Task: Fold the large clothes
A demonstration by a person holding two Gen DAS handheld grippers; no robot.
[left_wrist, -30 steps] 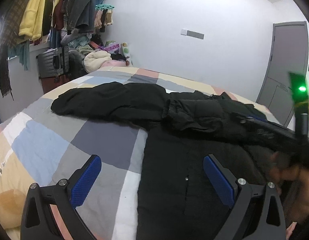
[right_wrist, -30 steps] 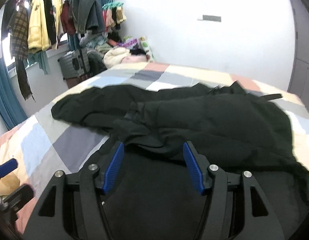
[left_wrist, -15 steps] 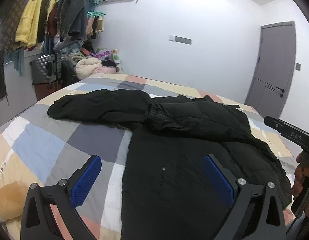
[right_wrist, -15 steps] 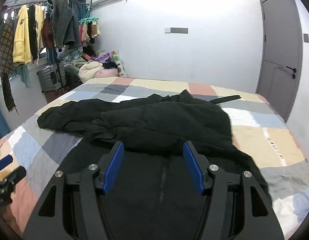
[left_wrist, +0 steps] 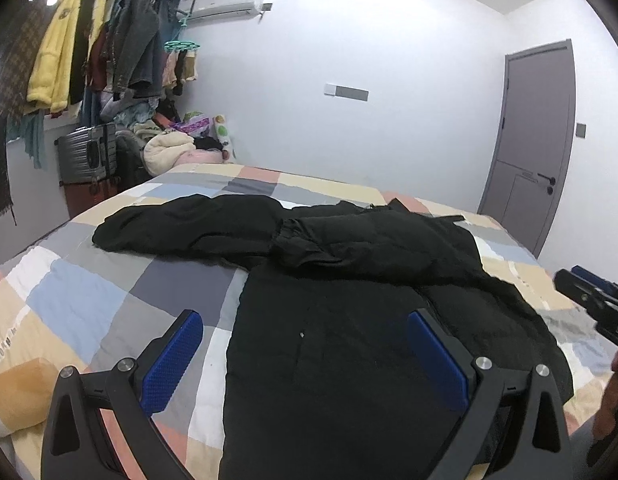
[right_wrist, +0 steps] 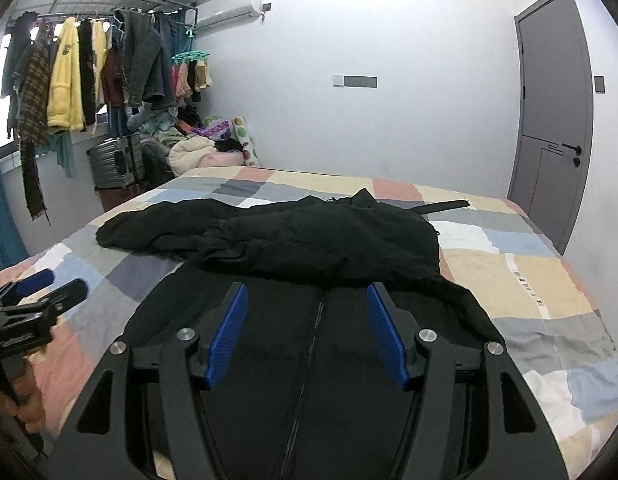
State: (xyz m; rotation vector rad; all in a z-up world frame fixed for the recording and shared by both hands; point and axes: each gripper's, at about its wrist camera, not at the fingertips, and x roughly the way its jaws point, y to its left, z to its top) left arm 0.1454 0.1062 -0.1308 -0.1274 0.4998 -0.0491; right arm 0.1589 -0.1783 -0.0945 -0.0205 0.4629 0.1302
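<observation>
A large black coat [left_wrist: 349,344] lies flat on the patchwork bed [left_wrist: 81,312]. One sleeve [left_wrist: 181,228] stretches out to the left and the other sleeve [left_wrist: 369,240] is folded across the chest. The coat also shows in the right wrist view [right_wrist: 309,240], with its zip line running down the middle. My left gripper [left_wrist: 305,344] is open and empty above the coat's lower left part. My right gripper [right_wrist: 307,328] is open and empty above the coat's middle. Each gripper shows at the edge of the other's view, the right one [left_wrist: 589,300] and the left one [right_wrist: 37,292].
A rack of hanging clothes [left_wrist: 89,64] and a grey suitcase [left_wrist: 89,156] stand at the far left. A pile of bedding [left_wrist: 169,152] lies at the bed's far corner. A grey door [left_wrist: 537,140] is at the right. The bed's near edge lies below both grippers.
Both grippers have pulled back and up from the coat, open throughout. The right gripper has moved away from the folded sleeve toward the near right of the bed.
</observation>
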